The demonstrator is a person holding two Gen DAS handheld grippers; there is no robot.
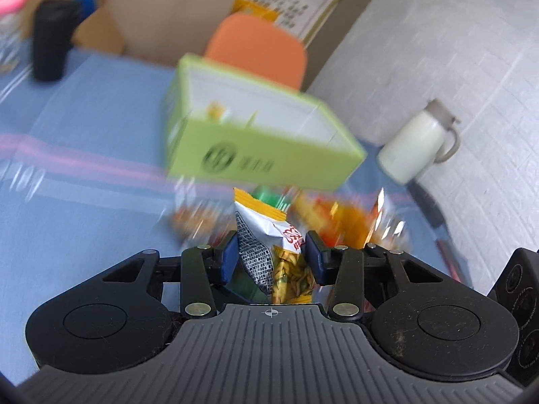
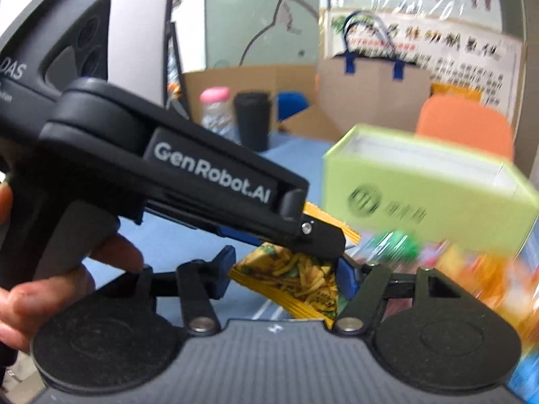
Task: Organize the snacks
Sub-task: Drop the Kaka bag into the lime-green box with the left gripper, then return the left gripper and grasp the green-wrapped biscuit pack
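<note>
My left gripper point(image 1: 271, 256) is shut on a silver and yellow snack packet point(image 1: 269, 235) and holds it above the blue table. The same packet point(image 2: 296, 279) shows in the right wrist view, pinched by the left gripper's fingers point(image 2: 320, 235), which cross in front of my right gripper point(image 2: 286, 276). The right gripper's jaws stand apart around the packet; it is open. A green open box point(image 1: 262, 134) with a white inside stands just beyond, also in the right wrist view point(image 2: 427, 188). A blurred pile of snack packets point(image 1: 340, 219) lies in front of the box.
A white jug point(image 1: 417, 144) stands right of the box. A black cup point(image 1: 50, 43) and a pink-lidded bottle point(image 1: 11, 23) stand far left. An orange chair point(image 1: 259, 50) and cardboard boxes point(image 1: 161, 17) are behind the blue table point(image 1: 84, 128).
</note>
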